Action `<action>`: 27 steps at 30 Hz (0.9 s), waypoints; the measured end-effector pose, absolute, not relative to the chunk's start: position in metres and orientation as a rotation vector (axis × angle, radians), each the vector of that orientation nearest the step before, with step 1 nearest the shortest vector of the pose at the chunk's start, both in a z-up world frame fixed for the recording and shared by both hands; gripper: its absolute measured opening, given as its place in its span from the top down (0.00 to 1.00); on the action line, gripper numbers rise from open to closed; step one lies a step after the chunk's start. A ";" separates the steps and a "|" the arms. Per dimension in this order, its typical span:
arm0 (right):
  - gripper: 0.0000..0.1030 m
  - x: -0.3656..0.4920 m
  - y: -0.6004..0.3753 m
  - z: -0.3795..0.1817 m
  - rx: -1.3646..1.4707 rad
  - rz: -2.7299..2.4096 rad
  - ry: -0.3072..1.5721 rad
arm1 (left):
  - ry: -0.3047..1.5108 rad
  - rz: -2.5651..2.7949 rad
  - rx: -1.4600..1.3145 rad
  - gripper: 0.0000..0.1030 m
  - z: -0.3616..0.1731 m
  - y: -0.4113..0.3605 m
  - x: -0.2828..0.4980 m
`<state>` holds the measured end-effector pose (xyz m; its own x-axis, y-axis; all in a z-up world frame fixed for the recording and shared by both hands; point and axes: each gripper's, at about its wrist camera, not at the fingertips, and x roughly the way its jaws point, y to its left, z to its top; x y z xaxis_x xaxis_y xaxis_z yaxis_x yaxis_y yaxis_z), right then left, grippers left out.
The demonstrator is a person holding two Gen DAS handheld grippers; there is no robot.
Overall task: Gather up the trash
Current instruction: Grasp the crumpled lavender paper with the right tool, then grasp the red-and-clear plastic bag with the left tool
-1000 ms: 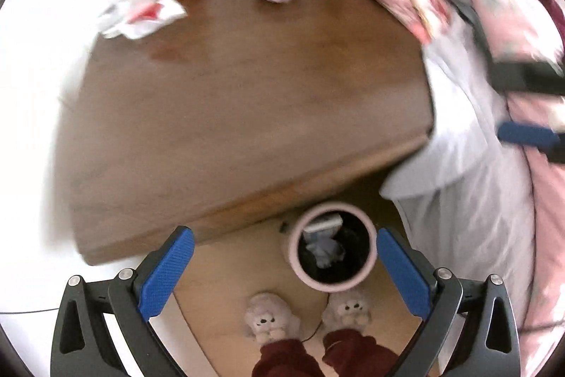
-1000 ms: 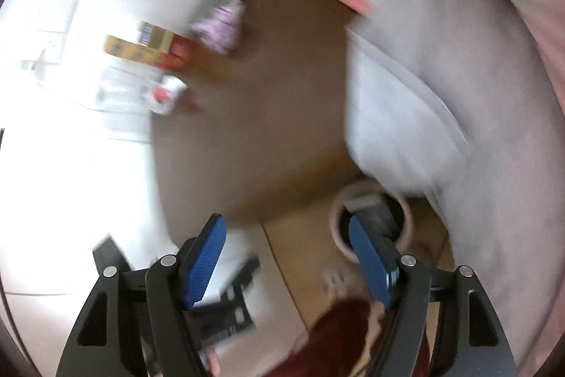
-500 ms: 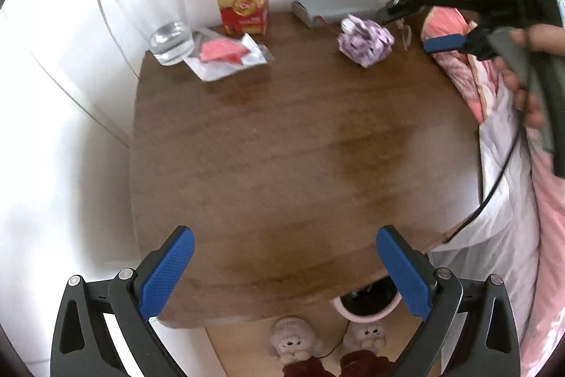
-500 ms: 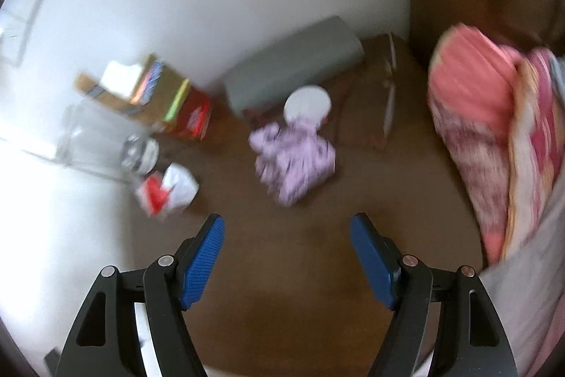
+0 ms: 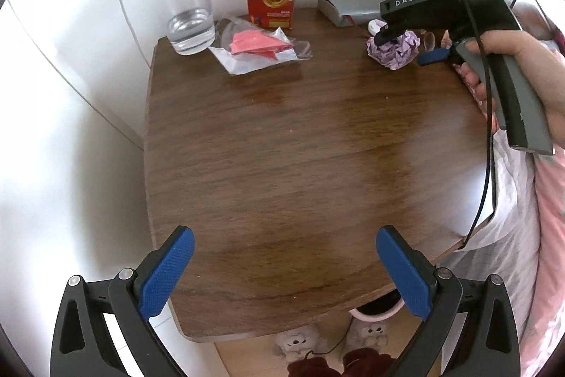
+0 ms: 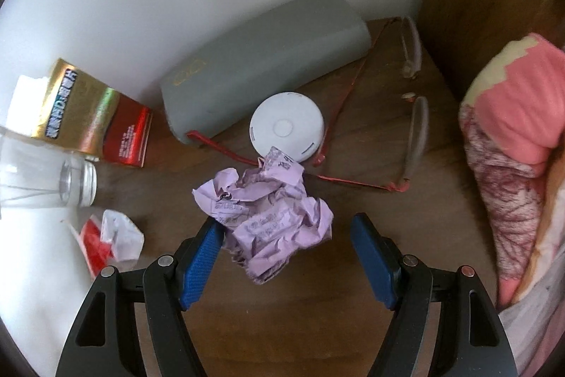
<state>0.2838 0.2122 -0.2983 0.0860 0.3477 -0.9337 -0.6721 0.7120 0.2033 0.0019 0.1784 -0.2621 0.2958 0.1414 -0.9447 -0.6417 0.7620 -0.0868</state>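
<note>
- Dark wood-grain table fills both views, set against a white wall, with pink and white bedding along its right edge.
- The right gripper is held spread wide over the far right part of the table, its blue pads standing apart.
- A crumpled purple paper ball is seen lying on the table between the two fingers; the left pad is at or against its edge, while a clear gap is left to the right pad.
- In the left wrist view the same paper ball is partly covered by the gripper's black body, which is gripped by a hand.
- Just beyond the ball a round white disc is found, with red-framed glasses lying around it and a grey case behind, against the wall.
- Further to the left of the right gripper, a gold and red box, a drinking glass and a clear wrapper with red contents are seen.
- The left gripper is held spread wide above the near edge of the table, with nothing between its pads, well apart from the paper ball.
- Below that near edge, part of a pink-rimmed bin and two plush slippers are seen on the floor.
</note>
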 end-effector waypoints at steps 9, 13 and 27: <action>0.66 0.277 0.212 -0.299 -0.292 0.859 1.244 | 1.145 0.560 -0.546 0.00 -0.262 0.195 0.004; 0.66 0.260 0.189 -0.283 -0.251 0.928 1.234 | 1.114 0.546 -0.549 0.00 -0.256 0.213 0.017; 0.66 0.217 0.123 -0.274 -0.160 1.020 1.334 | 1.049 0.672 -0.626 0.00 -0.245 0.297 0.095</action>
